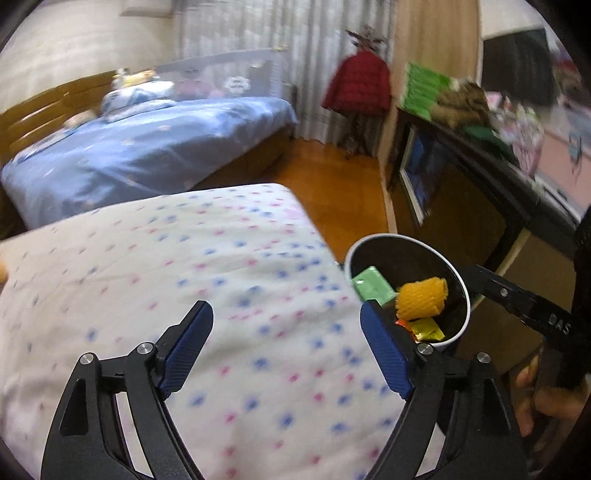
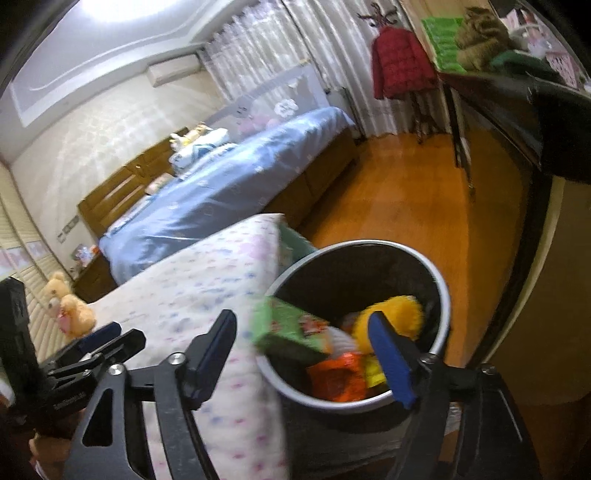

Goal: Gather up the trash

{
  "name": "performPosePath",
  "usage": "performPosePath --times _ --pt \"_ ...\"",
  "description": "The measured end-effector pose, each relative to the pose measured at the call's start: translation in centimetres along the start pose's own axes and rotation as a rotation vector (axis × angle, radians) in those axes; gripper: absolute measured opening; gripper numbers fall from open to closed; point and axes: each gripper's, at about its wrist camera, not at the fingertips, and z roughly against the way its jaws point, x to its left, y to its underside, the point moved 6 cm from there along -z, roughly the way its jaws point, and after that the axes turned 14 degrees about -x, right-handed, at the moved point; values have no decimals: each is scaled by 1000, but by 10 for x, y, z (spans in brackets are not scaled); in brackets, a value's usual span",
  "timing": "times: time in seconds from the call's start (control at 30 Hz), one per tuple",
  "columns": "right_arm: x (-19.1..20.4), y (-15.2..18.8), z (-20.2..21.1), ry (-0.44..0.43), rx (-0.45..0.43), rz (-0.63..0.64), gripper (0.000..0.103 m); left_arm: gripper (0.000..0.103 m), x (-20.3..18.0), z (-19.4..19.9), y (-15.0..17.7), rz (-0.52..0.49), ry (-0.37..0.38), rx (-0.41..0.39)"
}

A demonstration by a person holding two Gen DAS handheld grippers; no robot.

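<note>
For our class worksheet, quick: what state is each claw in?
Left claw: open, holding nothing.
Right claw: open, holding nothing, above the trash bin.

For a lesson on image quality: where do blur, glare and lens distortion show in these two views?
Left wrist view: motion blur smears the dotted quilt and the shelf clutter, and fisheye bends the room's edges. Right wrist view: the ceiling light is blown out, the green box in the bin is blurred, and the floor curves.

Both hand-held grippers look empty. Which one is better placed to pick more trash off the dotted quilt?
Left. The left hand-held gripper hangs open over the dotted quilt; the right hand-held gripper is open over the bin.
</note>
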Motion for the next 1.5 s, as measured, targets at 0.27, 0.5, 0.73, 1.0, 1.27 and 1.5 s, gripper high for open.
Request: performPosePath --times 0.27,0.5,0.73,1.0,1.27,1.5 --pt "63 9 15 -84 -42 68 91 87 53 51 16 64 -118 -53" --pt "101 14 15 -109 -43 146 92 88 89 90 9 74 -226 -137" --pt "134 -9 37 -95 -223 240 103 103 108 126 -9 7 -392 -281" --pt "147 5 18 -105 -209 311 103 103 117 128 -6 -23 -444 -300" --pt "146 10 16 -114 -198 304 103 103 111 132 -10 -36 -451 -321" --pt "146 11 15 -119 -195 300 103 103 110 132 -10 -38 -448 -321"
